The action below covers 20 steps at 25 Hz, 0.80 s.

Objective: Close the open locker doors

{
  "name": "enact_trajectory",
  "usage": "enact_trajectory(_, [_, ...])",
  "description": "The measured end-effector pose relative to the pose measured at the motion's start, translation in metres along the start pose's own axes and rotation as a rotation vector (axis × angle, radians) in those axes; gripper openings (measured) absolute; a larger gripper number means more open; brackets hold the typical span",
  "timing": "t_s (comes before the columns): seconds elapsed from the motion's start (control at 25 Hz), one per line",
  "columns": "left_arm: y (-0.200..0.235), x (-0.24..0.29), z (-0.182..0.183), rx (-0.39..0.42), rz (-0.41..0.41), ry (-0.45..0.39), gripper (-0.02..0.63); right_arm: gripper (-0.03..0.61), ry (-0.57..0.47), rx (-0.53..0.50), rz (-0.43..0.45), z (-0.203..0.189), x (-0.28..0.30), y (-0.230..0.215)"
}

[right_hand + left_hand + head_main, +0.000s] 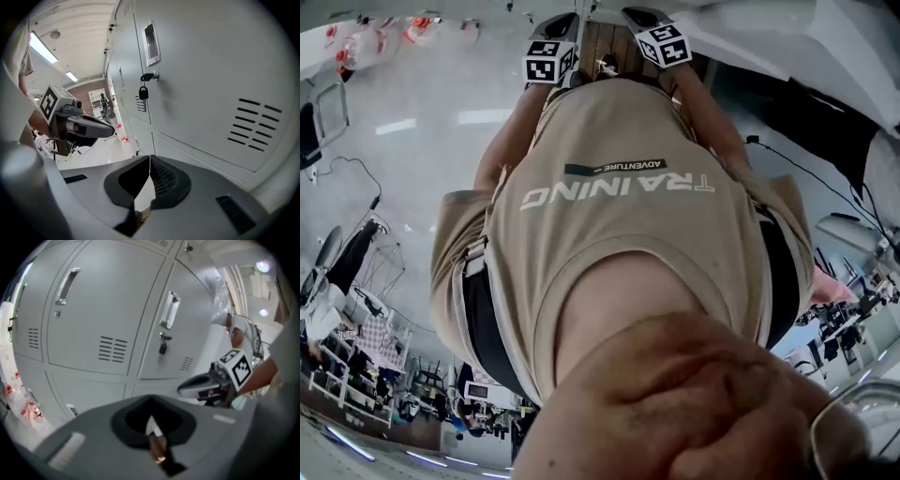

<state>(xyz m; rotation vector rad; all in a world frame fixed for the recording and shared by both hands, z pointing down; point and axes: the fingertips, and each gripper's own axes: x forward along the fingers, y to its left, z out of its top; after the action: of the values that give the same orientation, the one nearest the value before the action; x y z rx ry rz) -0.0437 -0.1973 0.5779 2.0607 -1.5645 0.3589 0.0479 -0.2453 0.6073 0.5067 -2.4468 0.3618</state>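
Observation:
Grey locker doors fill the left gripper view, and those I see lie flush. One has a recessed handle. Its neighbour has a handle and a key with a dark tag. My left gripper is shut and empty, a short way from the doors. In the right gripper view my right gripper is also shut and empty, beside a flush door with a handle and a hanging padlock. Both marker cubes show at the top of the head view.
The person's beige shirt covers most of the head view. Red and white things lie on the floor by the lockers. A distant person stands down the aisle. Each gripper shows in the other's view.

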Motion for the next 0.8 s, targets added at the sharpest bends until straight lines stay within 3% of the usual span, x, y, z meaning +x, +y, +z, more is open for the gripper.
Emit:
enact_trajectory(0.2, [-0.01, 0.0, 0.014, 0.026, -0.057, -0.028, 0.0, 0.015, -0.035, 0.039, -0.113, 0.006, -0.036, 0.004])
enact_trajectory(0.48, [-0.041, -0.007, 0.055, 0.106, -0.125, -0.081, 0.0, 0.015, -0.174, 0.095, -0.2, 0.03, -0.086, 0.008])
enact_trajectory(0.68, [-0.056, -0.03, 0.09, 0.18, -0.136, -0.137, 0.0, 0.015, -0.291, 0.082, -0.211, 0.065, -0.113, 0.015])
enact_trajectory(0.8, [-0.061, -0.037, 0.11, 0.183, -0.122, -0.181, 0.0, 0.015, -0.332, 0.05, -0.188, 0.084, -0.127, 0.018])
